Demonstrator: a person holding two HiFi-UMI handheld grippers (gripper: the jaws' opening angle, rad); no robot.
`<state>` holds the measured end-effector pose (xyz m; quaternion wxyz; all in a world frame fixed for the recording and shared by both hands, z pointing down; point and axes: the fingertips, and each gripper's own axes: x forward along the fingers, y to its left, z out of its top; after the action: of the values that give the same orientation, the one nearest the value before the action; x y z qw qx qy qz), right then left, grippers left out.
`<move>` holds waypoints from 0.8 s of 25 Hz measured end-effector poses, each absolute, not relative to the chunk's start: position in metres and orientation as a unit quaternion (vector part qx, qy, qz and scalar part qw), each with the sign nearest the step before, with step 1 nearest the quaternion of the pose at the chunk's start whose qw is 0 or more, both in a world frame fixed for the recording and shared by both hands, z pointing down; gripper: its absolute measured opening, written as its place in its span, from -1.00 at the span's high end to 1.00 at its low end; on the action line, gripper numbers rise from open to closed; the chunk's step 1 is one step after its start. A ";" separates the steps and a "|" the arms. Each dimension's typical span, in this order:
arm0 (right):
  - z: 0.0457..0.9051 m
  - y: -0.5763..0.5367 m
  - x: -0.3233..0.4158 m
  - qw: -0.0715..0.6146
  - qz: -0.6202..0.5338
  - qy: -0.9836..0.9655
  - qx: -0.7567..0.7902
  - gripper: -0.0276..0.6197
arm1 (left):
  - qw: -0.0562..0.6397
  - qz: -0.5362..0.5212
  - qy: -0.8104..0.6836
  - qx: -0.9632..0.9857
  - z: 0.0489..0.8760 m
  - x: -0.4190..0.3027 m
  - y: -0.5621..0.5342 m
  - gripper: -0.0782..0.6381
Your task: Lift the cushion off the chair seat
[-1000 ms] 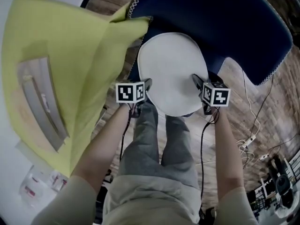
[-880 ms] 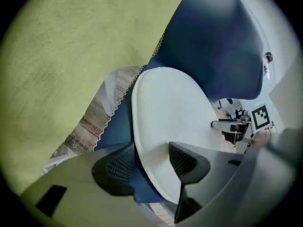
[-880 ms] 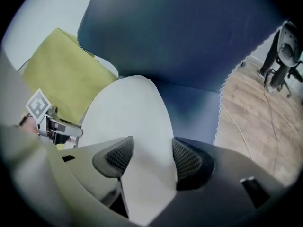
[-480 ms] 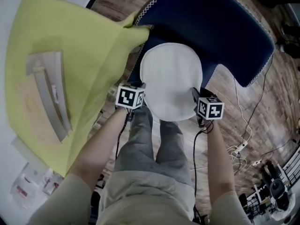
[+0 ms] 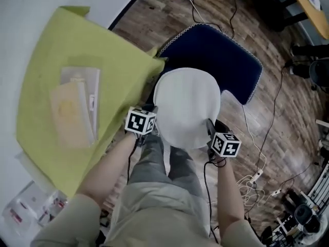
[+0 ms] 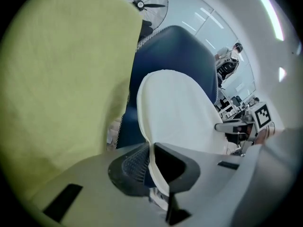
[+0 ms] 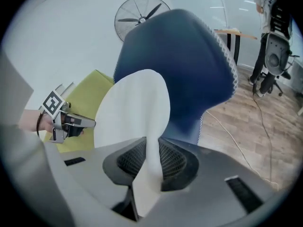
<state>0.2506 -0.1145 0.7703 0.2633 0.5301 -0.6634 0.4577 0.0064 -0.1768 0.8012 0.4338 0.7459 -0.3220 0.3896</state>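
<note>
A round white cushion [image 5: 187, 107] hangs in the air above the dark blue chair [image 5: 216, 55], clear of its seat. My left gripper [image 5: 154, 118] pinches the cushion's left edge; its jaws are still closing, with the thin cushion edge [image 6: 177, 112] pressed between the pads. At the cushion's right edge my right gripper [image 5: 209, 130] is shut on it. In the right gripper view the cushion [image 7: 135, 112] runs down between the ribbed pads [image 7: 175, 162], with the chair's blue back [image 7: 189, 65] behind.
A yellow-green cloth [image 5: 67, 45] covers the white table at left, with a flat card and a clear sleeve [image 5: 77, 104] on it. The person's legs [image 5: 164, 174] are under the cushion. Cables [image 5: 257, 174] lie on the wooden floor at right. A fan [image 7: 138, 15] stands behind the chair.
Both grippers closed on the cushion's edges and rose with it. The cushion came up off the seat, and the chair now looks smaller and farther below.
</note>
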 end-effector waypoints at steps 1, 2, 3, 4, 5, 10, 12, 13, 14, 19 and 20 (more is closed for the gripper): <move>0.756 -0.118 0.250 0.261 0.449 -0.668 0.532 0.63 | 0.427 0.384 -0.325 0.751 0.788 0.006 -0.179 0.64; 0.741 -0.120 0.250 0.259 0.441 -0.674 0.533 0.63 | 0.422 0.377 -0.326 0.757 0.775 0.006 -0.181 0.64; 0.725 -0.123 0.250 0.257 0.433 -0.679 0.534 0.63 | 0.419 0.370 -0.327 0.762 0.761 0.006 -0.181 0.64; 0.709 -0.125 0.251 0.255 0.425 -0.685 0.534 0.63 | 0.416 0.361 -0.327 0.768 0.746 0.006 -0.182 0.64; 0.692 -0.127 0.251 0.253 0.415 -0.690 0.536 0.63 | 0.413 0.353 -0.327 0.773 0.731 0.006 -0.183 0.64; 0.616 -0.147 0.248 0.245 0.362 -0.719 0.541 0.63 | 0.382 0.315 -0.340 0.800 0.656 0.004 -0.193 0.64; 0.588 -0.153 0.248 0.240 0.344 -0.730 0.540 0.63 | 0.372 0.300 -0.347 0.807 0.628 0.002 -0.195 0.64; 0.575 -0.155 0.247 0.237 0.336 -0.735 0.539 0.63 | 0.367 0.292 -0.351 0.811 0.615 0.001 -0.196 0.64; 0.562 -0.158 0.245 0.234 0.329 -0.740 0.538 0.63 | 0.362 0.285 -0.355 0.813 0.602 -0.001 -0.198 0.64; 0.506 -0.167 0.230 0.217 0.290 -0.768 0.528 0.63 | 0.346 0.237 -0.385 0.822 0.543 -0.018 -0.198 0.64; 0.493 -0.170 0.227 0.212 0.282 -0.773 0.527 0.63 | 0.345 0.223 -0.391 0.824 0.529 -0.021 -0.198 0.64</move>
<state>0.2269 -0.1696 0.4930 0.2116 0.5272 -0.7730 0.2824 -0.0212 -0.1985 0.5286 0.3449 0.8236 -0.3911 0.2230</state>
